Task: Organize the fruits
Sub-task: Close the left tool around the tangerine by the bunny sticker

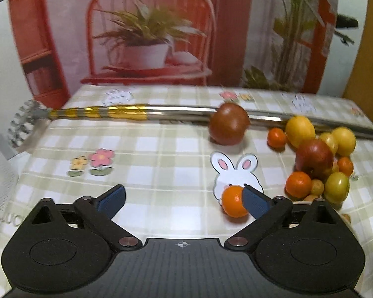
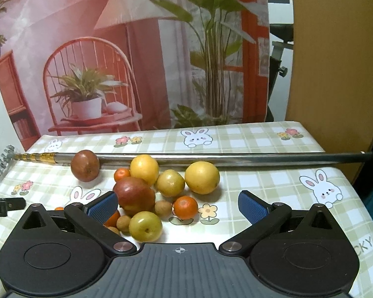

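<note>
Left gripper (image 1: 184,198) is spread wide, holding nothing; a small orange (image 1: 234,201) sits against its right-hand pad at lower centre of the left view, inside the gap. Right gripper (image 2: 177,204) is also spread and empty, hovering low in frame over the fruit pile (image 2: 146,193) at centre-left. A brown fruit (image 2: 84,165) lies apart by the metal rod (image 2: 211,159). Step looks like picking up the loose orange. Next: centre the fingers around it, then close gently, since it can roll.
</note>
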`<state>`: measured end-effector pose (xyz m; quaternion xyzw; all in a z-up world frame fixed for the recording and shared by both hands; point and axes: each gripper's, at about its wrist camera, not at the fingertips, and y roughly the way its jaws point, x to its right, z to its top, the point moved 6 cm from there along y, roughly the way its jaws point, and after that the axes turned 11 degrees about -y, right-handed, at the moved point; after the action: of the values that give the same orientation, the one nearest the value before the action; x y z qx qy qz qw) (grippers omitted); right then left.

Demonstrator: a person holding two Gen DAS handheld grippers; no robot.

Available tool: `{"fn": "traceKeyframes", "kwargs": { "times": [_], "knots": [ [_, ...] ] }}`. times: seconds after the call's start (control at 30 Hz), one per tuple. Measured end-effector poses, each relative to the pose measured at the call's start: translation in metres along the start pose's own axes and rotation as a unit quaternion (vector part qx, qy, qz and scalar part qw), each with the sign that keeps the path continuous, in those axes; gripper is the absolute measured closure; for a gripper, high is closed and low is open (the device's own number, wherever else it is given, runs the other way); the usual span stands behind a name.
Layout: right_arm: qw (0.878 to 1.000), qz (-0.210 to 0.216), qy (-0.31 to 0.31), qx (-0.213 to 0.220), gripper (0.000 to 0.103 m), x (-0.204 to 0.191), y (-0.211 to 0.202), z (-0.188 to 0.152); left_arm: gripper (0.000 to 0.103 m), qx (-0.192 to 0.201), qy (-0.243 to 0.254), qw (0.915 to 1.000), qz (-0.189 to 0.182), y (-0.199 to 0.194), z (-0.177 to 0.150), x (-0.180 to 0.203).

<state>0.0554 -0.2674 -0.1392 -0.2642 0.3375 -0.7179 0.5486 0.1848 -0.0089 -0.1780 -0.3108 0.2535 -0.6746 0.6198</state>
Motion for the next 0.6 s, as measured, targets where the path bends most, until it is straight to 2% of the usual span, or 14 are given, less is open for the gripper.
{"fn": "traceKeyframes", "kwargs": {
  "times": [0.03, 0.17, 0.23, 0.33, 0.57, 0.6],
  "knots": [
    [1.000, 0.001, 0.002, -0.001, 0.000, 0.001, 0.004, 0.000, 0.012, -0.010, 0.002, 0.9999, -0.006, 0.006, -0.002, 0.003],
    [1.000, -0.002, 0.004, -0.004, 0.000, 0.000, 0.015, -0.002, 0.020, -0.046, -0.001, 0.9983, -0.034, 0.027, -0.010, 0.012],
    [1.000, -0.003, 0.001, -0.005, 0.000, -0.002, 0.019, -0.004, 0.027, -0.051, -0.006, 0.9971, -0.055, 0.033, -0.012, 0.015],
    [1.000, 0.003, 0.002, -0.007, 0.000, -0.003, 0.025, -0.006, 0.032, -0.057, -0.018, 0.9949, -0.081, 0.042, -0.012, 0.021],
    [1.000, 0.009, 0.009, -0.013, 0.000, -0.003, 0.033, -0.009, 0.042, -0.081, -0.025, 0.9896, -0.116, 0.060, -0.016, 0.036],
    [1.000, 0.010, 0.010, -0.014, 0.000, -0.003, 0.033, -0.010, 0.046, -0.083, -0.026, 0.9888, -0.121, 0.062, -0.017, 0.038]
  ]
}}
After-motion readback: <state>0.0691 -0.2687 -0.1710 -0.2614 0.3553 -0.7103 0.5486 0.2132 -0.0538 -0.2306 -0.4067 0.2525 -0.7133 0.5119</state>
